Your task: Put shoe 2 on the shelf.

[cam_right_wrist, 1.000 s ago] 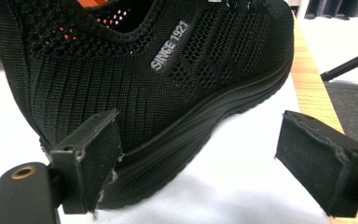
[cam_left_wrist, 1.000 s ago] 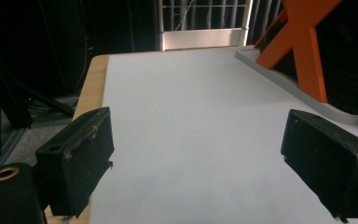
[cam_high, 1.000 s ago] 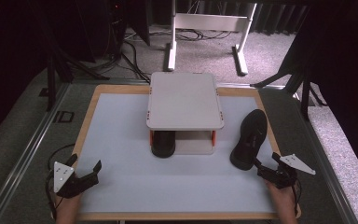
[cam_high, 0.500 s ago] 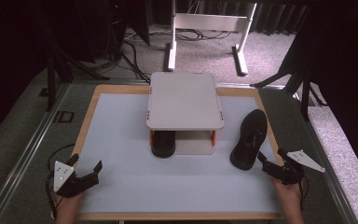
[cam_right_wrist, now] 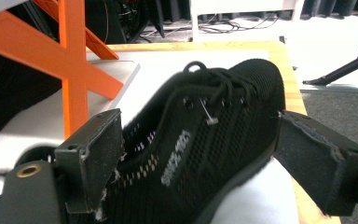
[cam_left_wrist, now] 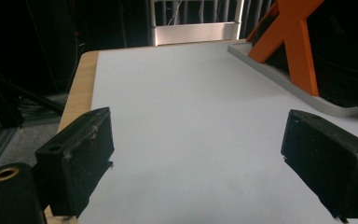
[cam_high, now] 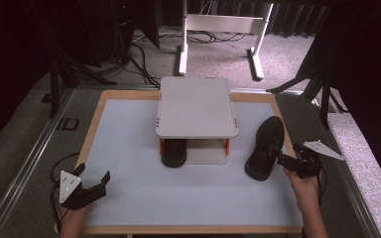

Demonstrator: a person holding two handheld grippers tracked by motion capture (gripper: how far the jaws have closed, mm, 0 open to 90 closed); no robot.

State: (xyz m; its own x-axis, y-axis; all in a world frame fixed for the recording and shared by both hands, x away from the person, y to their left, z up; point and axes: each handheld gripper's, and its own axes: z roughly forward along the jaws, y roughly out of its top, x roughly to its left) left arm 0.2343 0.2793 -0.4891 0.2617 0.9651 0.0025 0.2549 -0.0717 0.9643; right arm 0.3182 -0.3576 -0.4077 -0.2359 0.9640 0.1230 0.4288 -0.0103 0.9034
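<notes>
Shoe [cam_high: 265,148] lies on table [cam_high: 129,144], right of rack [cam_high: 197,106]; second shoe [cam_high: 173,152] sits under rack. Right gripper [cam_high: 284,159]: jaws wide open, straddling shoe heel, no grip yet. Center jaws on heel sides, close firmly. Left gripper [cam_high: 94,182]: jaws wide open, holding nothing, near-left.

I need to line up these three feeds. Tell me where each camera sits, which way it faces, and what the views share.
High view: above the person's side, looking forward and down on the table; both forearms, left gripper and right gripper show.
Left gripper view: rides the left gripper, looking across bare table past the orange rack leg.
Right gripper view: rides the right gripper, jaws either side of the black shoe.
Shared: shoe, rack, table.
</notes>
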